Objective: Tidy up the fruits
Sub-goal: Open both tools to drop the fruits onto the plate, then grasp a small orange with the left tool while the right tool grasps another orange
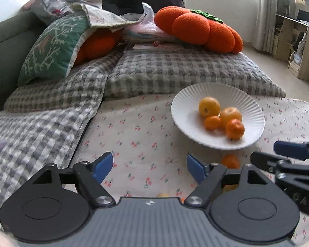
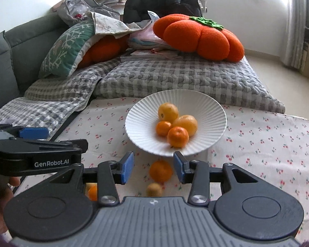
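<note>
A white ribbed plate (image 2: pixel 208 111) (image 1: pixel 187 100) on the cherry-print cloth holds two yellow fruits (image 2: pixel 167 112) and two small oranges (image 2: pixel 178 136). In front of the plate a loose orange (image 2: pixel 160 170) (image 1: pixel 230 161) and a small yellowish fruit (image 2: pixel 154 189) lie on the cloth. Another orange (image 2: pixel 92 192) is partly hidden behind my right gripper's left finger. My right gripper (image 2: pixel 153 167) is open and empty, its fingers on either side of the loose orange but above it. My left gripper (image 1: pixel 150 167) is open and empty over bare cloth, left of the plate.
A grey checked quilt (image 2: pixel 175 80) lies behind the plate. An orange pumpkin cushion (image 2: pixel 199 37), a green cushion (image 2: pixel 66 49) and piled clothes sit further back. A grey sofa (image 2: pixel 2 61) stands at left. The left gripper's body (image 2: pixel 37 156) shows at left in the right wrist view.
</note>
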`<state>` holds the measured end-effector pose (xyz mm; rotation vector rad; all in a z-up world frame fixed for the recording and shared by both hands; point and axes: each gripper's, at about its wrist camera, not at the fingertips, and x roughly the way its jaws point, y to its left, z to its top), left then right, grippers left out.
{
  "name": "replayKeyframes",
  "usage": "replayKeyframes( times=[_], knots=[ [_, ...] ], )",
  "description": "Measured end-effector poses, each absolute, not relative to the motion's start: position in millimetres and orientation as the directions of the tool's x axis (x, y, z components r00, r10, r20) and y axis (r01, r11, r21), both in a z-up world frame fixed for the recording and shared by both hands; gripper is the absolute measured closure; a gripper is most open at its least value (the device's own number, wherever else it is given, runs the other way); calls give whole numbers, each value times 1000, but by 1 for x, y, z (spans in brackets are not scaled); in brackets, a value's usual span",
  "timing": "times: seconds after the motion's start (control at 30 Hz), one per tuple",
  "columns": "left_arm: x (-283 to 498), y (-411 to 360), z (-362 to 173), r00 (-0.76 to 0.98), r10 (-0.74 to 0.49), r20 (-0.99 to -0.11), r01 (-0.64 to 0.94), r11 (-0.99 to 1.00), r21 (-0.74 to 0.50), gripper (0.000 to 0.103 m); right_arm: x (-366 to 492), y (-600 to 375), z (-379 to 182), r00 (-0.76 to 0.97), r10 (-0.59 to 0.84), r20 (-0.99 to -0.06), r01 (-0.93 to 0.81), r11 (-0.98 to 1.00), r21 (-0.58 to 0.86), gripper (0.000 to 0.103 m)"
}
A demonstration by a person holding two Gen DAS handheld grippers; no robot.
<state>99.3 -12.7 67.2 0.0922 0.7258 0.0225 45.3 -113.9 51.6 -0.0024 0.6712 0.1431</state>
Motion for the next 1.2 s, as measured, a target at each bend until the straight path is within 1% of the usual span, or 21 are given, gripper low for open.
replayKeyframes(
  times=[0.27,0.47,0.6,0.8,1.0,1.2],
  knots=[
    [63,-2,65,754,44,-655,-1,998,66,31,17,-112,52,765,161,-624,-146,986,75,63],
    [48,-5,50,727,11,-687,33,998,51,30,1,-116,39,734,148,-663,-153,987,52,59],
    [50,-12,36,693,-26,-721,86,995,47,31,1,-119,23,700,122,-704,-151,988,21,58],
    [62,-11,14,607,-71,-791,101,995,-12,30,9,-130,11,663,130,-737,-135,989,53,58],
    [70,-14,1,571,-75,-817,101,995,-21,30,15,-127,1,638,136,-758,-148,988,52,58],
    [82,-10,-3,546,-102,-832,103,993,-55,31,24,-133,-2,641,132,-756,-130,990,62,58]
  ],
)
